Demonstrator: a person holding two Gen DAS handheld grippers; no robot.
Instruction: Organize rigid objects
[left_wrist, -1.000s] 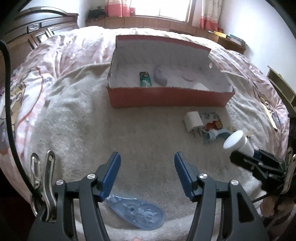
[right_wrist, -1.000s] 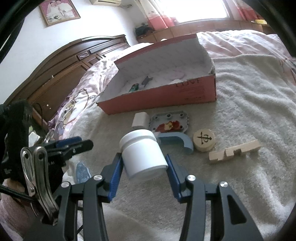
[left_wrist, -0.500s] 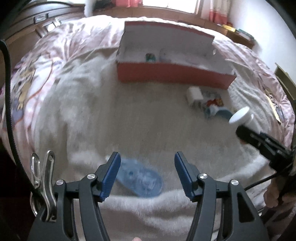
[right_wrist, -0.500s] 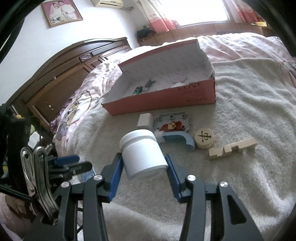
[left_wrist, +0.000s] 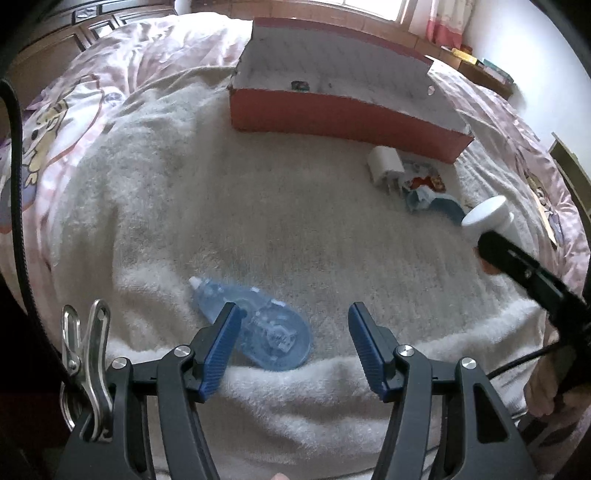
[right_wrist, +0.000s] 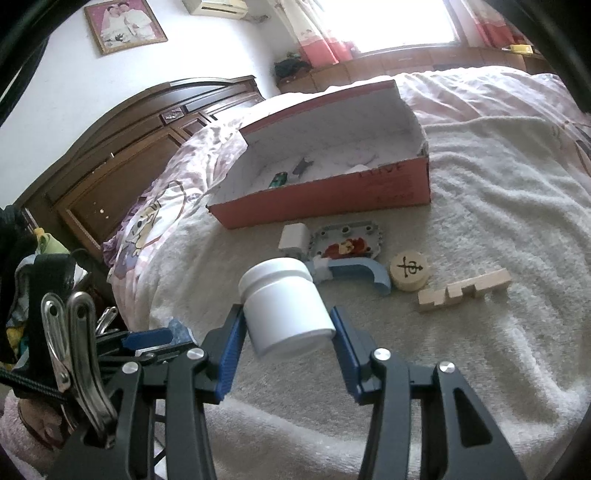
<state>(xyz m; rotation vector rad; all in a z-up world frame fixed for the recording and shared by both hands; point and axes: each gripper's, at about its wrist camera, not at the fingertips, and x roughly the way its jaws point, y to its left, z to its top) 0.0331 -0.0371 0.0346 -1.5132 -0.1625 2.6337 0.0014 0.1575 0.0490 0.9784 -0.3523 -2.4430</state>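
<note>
My right gripper (right_wrist: 289, 322) is shut on a white jar (right_wrist: 286, 301) and holds it above the towel; the jar also shows at the right of the left wrist view (left_wrist: 487, 218). My left gripper (left_wrist: 291, 325) is open and empty, just behind a clear blue correction-tape dispenser (left_wrist: 258, 326) that lies on the towel near its front edge. A red shoebox (right_wrist: 332, 192) with a white inside stands farther back and holds a few small items; it also shows in the left wrist view (left_wrist: 343, 114).
On the white towel (right_wrist: 480, 369) before the box lie a white charger (right_wrist: 294, 238), a grey picture plate (right_wrist: 349, 243), a blue curved piece (right_wrist: 364, 273), a round wooden chess piece (right_wrist: 410, 271) and a notched wooden block (right_wrist: 465, 290). A dark wooden headboard (right_wrist: 122, 158) stands left.
My left gripper has pulled back toward the towel's front edge, so the blue dispenser now lies ahead of its fingers. The right gripper keeps the jar and has risen slightly.
</note>
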